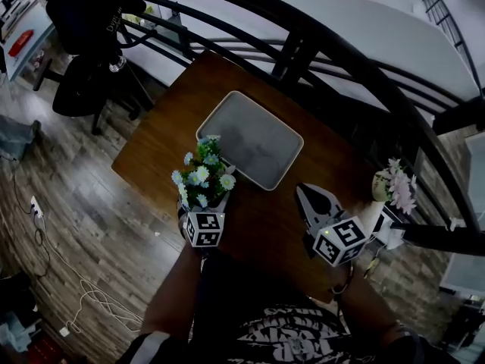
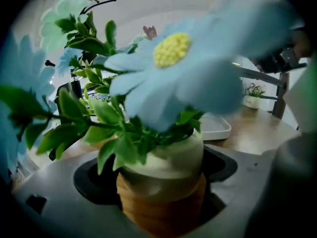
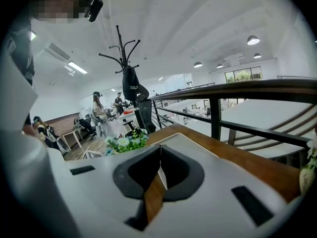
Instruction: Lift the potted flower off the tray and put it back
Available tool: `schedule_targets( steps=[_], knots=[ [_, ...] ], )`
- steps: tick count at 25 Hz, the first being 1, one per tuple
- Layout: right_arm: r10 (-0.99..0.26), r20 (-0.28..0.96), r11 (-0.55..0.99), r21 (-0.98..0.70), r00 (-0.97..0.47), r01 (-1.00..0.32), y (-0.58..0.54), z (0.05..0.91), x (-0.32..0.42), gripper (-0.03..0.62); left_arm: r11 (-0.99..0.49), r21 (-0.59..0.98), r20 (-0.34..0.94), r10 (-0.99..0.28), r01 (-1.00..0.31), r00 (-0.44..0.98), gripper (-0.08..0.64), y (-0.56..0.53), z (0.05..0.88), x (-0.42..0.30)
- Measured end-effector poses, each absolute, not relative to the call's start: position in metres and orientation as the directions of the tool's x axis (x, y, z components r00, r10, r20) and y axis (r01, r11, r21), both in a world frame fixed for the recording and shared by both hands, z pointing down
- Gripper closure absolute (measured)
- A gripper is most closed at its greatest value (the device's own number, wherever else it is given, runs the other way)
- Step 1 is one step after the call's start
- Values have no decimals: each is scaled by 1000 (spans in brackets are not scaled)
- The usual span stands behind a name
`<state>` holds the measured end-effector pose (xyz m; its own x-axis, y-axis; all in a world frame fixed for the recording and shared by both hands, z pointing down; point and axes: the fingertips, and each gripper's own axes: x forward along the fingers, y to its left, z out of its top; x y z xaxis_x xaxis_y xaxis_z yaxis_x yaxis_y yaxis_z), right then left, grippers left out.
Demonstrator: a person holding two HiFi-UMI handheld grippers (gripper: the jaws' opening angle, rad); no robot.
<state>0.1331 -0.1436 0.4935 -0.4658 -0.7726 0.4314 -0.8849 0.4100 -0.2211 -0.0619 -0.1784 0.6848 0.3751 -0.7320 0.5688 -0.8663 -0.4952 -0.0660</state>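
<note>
Potted flower (image 1: 203, 174) upright, off tray (image 1: 284, 139), by table's (image 1: 261, 222) near-left edge; left gripper (image 2: 163, 182) clamped on pot's sides; tray just ahead-right, long near edge facing pot; right gripper (image 3: 159, 155) closed, empty, near front edge; second flower pot (image 1: 390, 184) at right edge, likely clear of path.

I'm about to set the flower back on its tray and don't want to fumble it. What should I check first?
1. Left gripper shut on the pot of the potted flower: ok.
2. Tray bare, with room for the pot: ok.
3. Table between pot and tray free of things: ok.
4. Right gripper shut, empty, off the tray: ok.
5. Second flower pot at the table's right edge, away from the route: ok.
6. Pot's clearance above the table: cannot tell.
</note>
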Motion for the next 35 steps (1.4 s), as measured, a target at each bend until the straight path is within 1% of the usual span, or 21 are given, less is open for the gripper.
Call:
schedule_targets(
  steps=[11, 18, 24, 32, 35],
  knots=[
    [-728, 451, 468, -225, -517, -855, -150, 504, 91, 594, -481, -49, 583, -725, -875, 366, 74, -175, 703, -75],
    [-720, 447, 480, -233, -531, -846, -159, 507, 76, 594, -479, -42, 592, -719, -877, 364, 74, -177, 714, -78],
    [-724, 441, 478, -232, -530, -847, -154, 504, 78, 594, -474, -41, 591, -721, -879, 361, 74, -175, 716, -78],
    [-738, 415, 473, -243, -532, -847, -146, 493, 84, 593, -487, -60, 626, -698, -871, 347, 74, -167, 714, -83],
    [-745, 401, 471, -249, -533, -846, -142, 489, 88, 594, -466, -42, 634, -696, -884, 337, 74, -160, 713, -88]
  ],
)
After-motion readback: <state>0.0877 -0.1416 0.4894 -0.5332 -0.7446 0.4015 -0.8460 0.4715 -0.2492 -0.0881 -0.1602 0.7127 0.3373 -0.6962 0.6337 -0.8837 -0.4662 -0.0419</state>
